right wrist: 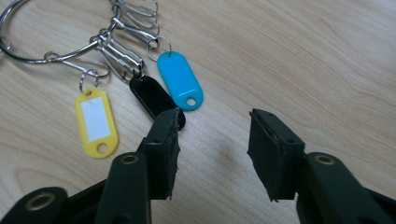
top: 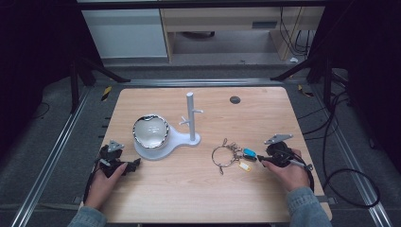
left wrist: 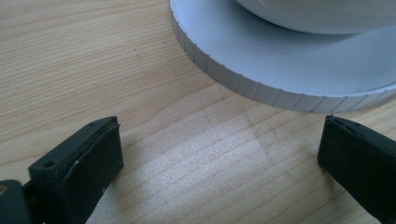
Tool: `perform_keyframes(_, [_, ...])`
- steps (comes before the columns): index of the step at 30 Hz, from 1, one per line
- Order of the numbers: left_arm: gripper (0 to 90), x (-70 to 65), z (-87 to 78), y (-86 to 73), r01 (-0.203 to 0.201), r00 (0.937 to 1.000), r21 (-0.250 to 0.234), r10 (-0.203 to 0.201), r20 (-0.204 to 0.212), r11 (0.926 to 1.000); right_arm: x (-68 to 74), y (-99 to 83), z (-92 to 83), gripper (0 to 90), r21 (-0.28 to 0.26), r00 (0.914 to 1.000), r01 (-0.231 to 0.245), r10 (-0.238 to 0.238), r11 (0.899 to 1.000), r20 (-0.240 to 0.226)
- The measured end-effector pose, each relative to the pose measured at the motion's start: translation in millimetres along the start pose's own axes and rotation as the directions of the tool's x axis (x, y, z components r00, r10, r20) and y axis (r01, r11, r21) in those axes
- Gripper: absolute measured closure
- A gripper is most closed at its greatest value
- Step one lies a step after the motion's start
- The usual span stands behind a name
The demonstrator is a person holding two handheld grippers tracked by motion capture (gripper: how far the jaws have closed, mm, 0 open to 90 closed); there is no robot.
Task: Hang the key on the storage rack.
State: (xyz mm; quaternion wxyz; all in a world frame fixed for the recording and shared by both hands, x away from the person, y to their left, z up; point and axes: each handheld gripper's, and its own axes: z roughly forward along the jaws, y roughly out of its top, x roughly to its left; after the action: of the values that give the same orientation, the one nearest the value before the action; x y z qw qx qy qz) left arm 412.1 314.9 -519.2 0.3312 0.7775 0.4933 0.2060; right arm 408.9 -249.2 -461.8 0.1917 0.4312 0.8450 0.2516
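On the table's right half, just ahead of your right gripper (top: 263, 160), lies the key ring (top: 222, 155) w/ its tags fanned toward you: blue tag (right wrist: 180, 87), black tag (right wrist: 154, 99) and yellow tag (right wrist: 96, 122). In the right gripper view each tag's long axis runs from its clip at the ring down toward the jaws, the blue and black ones slanting right. The big wire loop lies flat, on the far side from the gripper.

Your right hand (top: 289, 172) holds the gripper low and about level, pointing left at the tags. Jaws part open, nothing between them but bare wood; the black tag's end is tucked behind one jaw tip, can't tell if touching.

Your left gripper (top: 124, 166) rests near the table's left edge, jaws wide apart, empty, aimed at the white stand base (left wrist: 261, 65).

Bowl (top: 150, 131) sits on that base, peg post (top: 190, 116) upright beside it, both well left of the keys. Nothing blocks the way to the tags.
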Motion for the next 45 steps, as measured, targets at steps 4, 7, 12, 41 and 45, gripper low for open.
perform_keyframes(4, [0.0, 0.0, 0.0, 0.0, 0.0, 1.0, 0.0, 0.0, 0.0, 1.0, -2.5, 14.7, -1.2, 61.0, 0.082, 0.9966, 0.08, -0.078, 0.993, -0.026])
perform_keyframes(7, [0.0, 0.0, 0.0, 0.0, 0.0, 1.0, 0.0, 0.0, 0.0, 1.0, -4.5, 27.2, -2.5, 64.5, 0.133, 0.9903, 0.136, -0.132, 0.982, -0.045])
perform_keyframes(12, [0.0, 0.0, 0.0, 0.0, 0.0, 1.0, 0.0, 0.0, 0.0, 1.0, -6.7, 49.1, -2.9, 71.1, 0.181, 0.9793, 0.194, -0.179, 0.964, -0.095])
perform_keyframes(41, [0.0, 0.0, 0.0, 0.0, 0.0, 1.0, 0.0, 0.0, 0.0, 1.0, 38.0, 84.5, 39.3, 85.9, 0.288, 0.8906, 0.441, -0.376, 0.85, -0.257])
perform_keyframes(45, [0.0, 0.0, 0.0, 0.0, 0.0, 1.0, 0.0, 0.0, 0.0, 1.0, 42.9, 84.5, 44.0, 83.4, 0.294, 0.8801, 0.461, -0.389, 0.837, -0.272])
